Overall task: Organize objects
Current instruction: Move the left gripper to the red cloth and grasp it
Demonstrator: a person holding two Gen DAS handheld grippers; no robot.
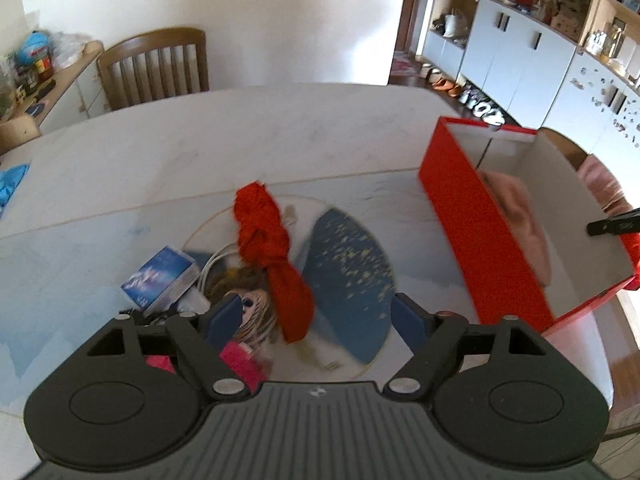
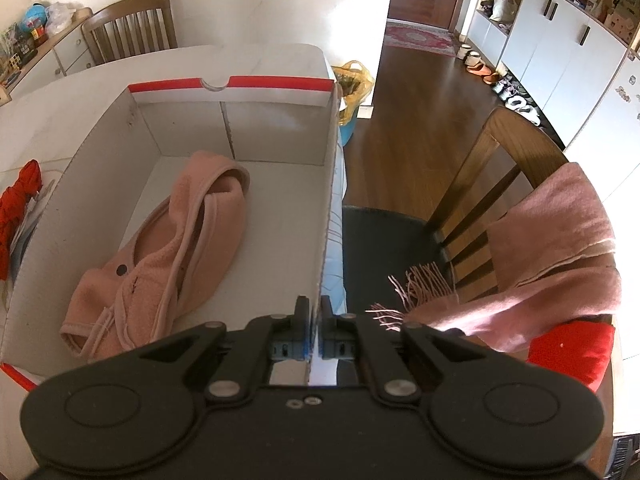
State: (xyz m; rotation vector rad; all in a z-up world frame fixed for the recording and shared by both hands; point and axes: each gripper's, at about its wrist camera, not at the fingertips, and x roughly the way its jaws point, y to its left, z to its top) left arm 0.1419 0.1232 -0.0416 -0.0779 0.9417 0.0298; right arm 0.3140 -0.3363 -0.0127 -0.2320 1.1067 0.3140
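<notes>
Red knotted fabric piece [image 1: 272,256] lying on the white table [image 1: 200,140], at 12 o'clock from the left gripper [image 1: 316,316], free of the pads. Left tongs wide, nothing between them. At 9 o'clock of the red piece, a small blue and white printed box [image 1: 160,276] with a white cord beside it; print too blurred to read. At 3 o'clock, an open red cardboard box with white inside [image 1: 472,232], and in it a pink fleece garment [image 2: 168,260]. Right gripper [image 2: 316,320] narrow, pinching the near right wall of this box. At 3 o'clock of the box, a wooden chair [image 2: 496,152] with a pink fringed scarf [image 2: 552,248].
</notes>
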